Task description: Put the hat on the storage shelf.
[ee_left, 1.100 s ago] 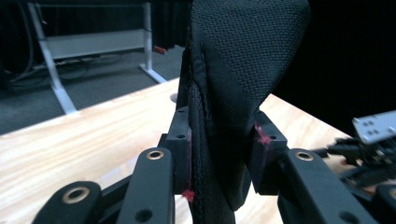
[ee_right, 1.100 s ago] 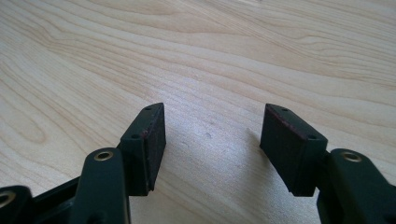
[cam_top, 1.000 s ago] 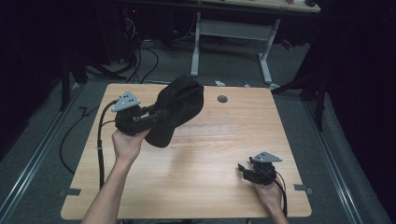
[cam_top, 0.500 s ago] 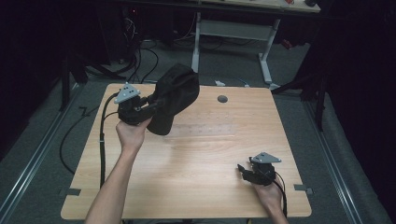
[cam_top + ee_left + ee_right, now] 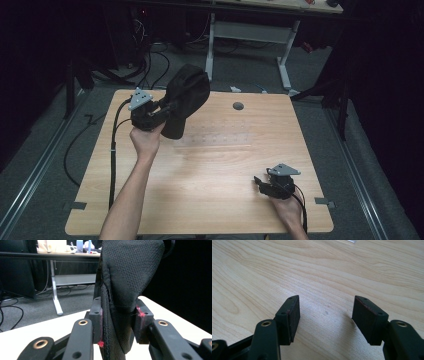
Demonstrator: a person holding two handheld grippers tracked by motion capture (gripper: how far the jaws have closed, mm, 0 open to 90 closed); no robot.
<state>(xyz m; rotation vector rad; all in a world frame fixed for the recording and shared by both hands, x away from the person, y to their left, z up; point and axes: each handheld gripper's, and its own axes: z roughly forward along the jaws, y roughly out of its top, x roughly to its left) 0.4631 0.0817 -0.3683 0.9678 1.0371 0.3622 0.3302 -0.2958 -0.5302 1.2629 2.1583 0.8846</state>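
A black fabric bag [image 5: 185,97] hangs in the air over the table's far left part, its lower end close to the wood. My left gripper [image 5: 167,111] is shut on it. In the left gripper view the black mesh fabric [image 5: 130,277] rises between the two pads [image 5: 97,320], which press on a fold of it from both sides. Near the front right corner my right gripper [image 5: 259,181] rests low over the table, open. In the right gripper view its jaws stand wide apart with bare wood [image 5: 325,312] between them.
The wooden table [image 5: 215,165] has a round grey cable hole [image 5: 238,106] at the far middle. A black cable [image 5: 113,150] trails from the left gripper down the table's left side. Behind the table stand a white desk frame [image 5: 250,30] and floor cables.
My left hand has carried the bag to the left and a little down, toward the table's far left. The right hand has stayed where it was.
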